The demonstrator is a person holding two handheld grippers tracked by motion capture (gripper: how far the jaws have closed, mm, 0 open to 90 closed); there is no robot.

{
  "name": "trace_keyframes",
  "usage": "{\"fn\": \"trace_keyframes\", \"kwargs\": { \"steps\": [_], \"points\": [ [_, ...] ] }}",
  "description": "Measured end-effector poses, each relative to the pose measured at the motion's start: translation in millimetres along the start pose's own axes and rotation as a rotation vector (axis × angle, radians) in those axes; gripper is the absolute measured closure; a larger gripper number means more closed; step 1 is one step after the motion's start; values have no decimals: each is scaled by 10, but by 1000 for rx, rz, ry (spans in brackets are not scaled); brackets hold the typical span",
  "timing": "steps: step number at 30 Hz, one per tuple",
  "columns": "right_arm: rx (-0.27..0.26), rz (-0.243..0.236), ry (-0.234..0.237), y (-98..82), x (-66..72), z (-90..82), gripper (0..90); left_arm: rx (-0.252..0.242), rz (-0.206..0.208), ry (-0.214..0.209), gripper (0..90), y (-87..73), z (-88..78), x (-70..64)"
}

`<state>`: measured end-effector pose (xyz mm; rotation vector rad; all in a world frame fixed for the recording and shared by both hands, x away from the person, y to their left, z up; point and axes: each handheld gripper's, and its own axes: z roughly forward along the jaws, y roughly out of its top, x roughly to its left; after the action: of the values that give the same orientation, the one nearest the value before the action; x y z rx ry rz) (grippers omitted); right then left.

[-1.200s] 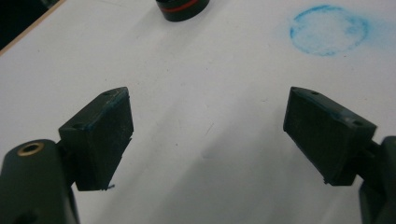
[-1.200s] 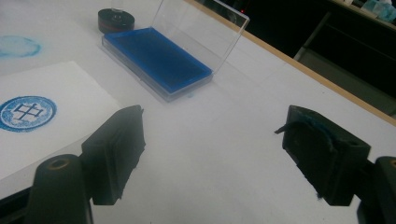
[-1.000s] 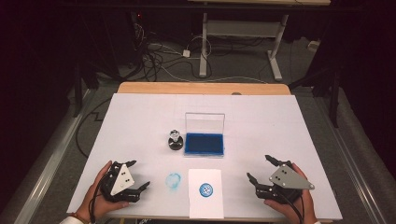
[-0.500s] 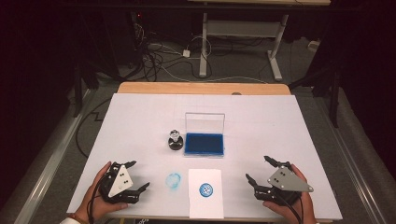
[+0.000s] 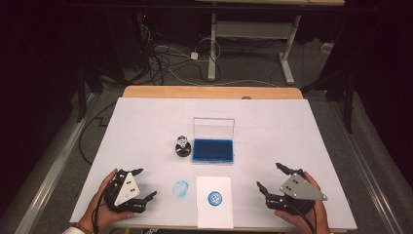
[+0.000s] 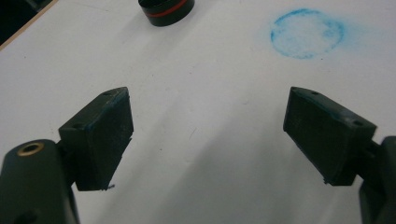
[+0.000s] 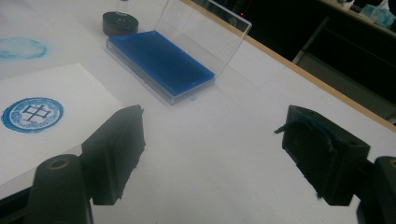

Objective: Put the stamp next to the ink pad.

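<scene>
Both hands are resting at the near edge of the bench, the left tongs [image 5: 141,184] and the right tongs [image 5: 271,178] each spread wide and pinching nothing. The stamp [image 5: 182,146] is standing upright ahead of the left tongs and slightly to their right, just beside the open ink pad [image 5: 213,150]. The left tongs are sitting nearer to it, while the stamped paper [image 5: 214,208] is lying between the two tongs.
</scene>
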<state>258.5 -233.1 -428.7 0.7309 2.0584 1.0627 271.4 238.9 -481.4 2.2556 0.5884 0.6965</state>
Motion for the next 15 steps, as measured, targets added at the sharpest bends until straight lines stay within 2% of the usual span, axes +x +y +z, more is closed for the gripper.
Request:
{"fn": "trace_keyframes", "kwargs": {
  "steps": [15],
  "points": [
    [-2, 3, 14, -14, -20, 26, 212, 11, -6, 2, 157, 21, 23, 8]
  ]
}}
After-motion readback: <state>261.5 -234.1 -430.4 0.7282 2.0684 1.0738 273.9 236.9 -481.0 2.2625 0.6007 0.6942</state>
